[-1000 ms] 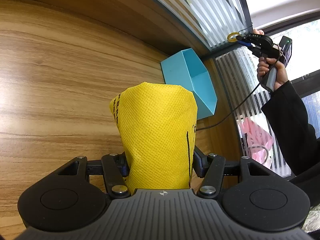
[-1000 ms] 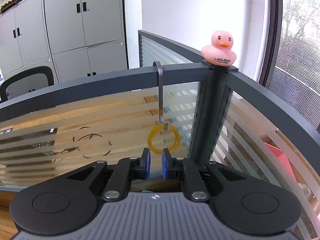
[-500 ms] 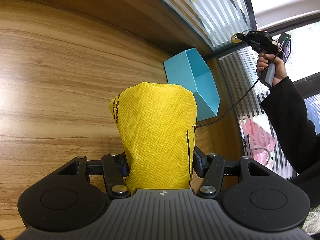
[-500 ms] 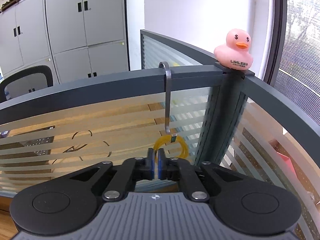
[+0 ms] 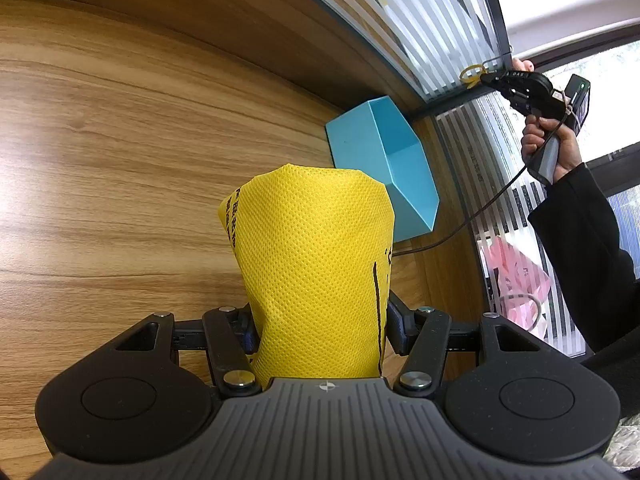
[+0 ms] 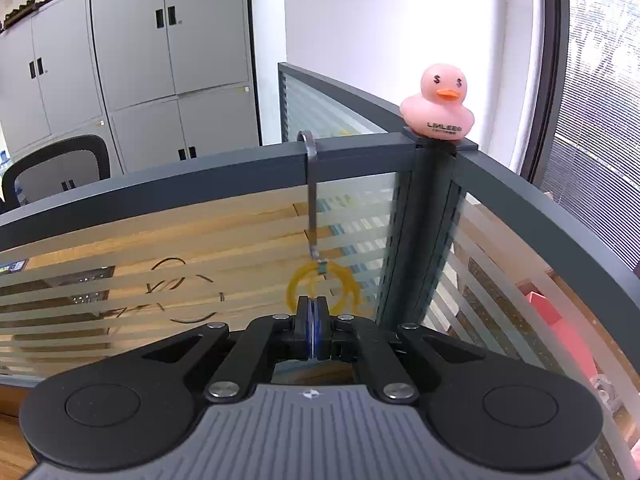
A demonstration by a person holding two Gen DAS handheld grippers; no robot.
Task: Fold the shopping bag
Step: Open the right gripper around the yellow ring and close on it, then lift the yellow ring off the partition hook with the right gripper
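Left wrist view: left gripper (image 5: 320, 320) clamped round the folded, rolled-up yellow shopping bag (image 5: 316, 256), jaws fairly wide because the bundle is thick, pads pressing it on both sides; bag sticks out ahead of the fingers over the wooden desk (image 5: 120, 140), toward the desk's far right corner where a blue hexagonal bin (image 5: 384, 160) sits against the striped glass partition (image 5: 420, 20). Up at the right, a hand (image 5: 548, 148) in a dark sleeve holds the right gripper (image 5: 486, 77) at a yellow rubber band (image 5: 471, 74) by the partition. Right wrist view: right gripper (image 6: 314, 308) jaws fully together, pinching the bottom of the rubber band (image 6: 344, 284), which hangs off a grey metal hook (image 6: 312, 200) hooked over the partition's top rail (image 6: 160, 184); the band looks blurred. A pink rubber duck (image 6: 438, 108) is on the corner post, not involved. Step in hand, I'd say: fetch the band to bind the bundle. To do it well: keep the pinch tight, lift the band up and off the hook tip instead of yanking straight back, or it'll stretch and snap loose or drag the hook off the rail. Left side just keeps the squeeze steady so the roll doesn't spring open, bag end free for the band to slip over.
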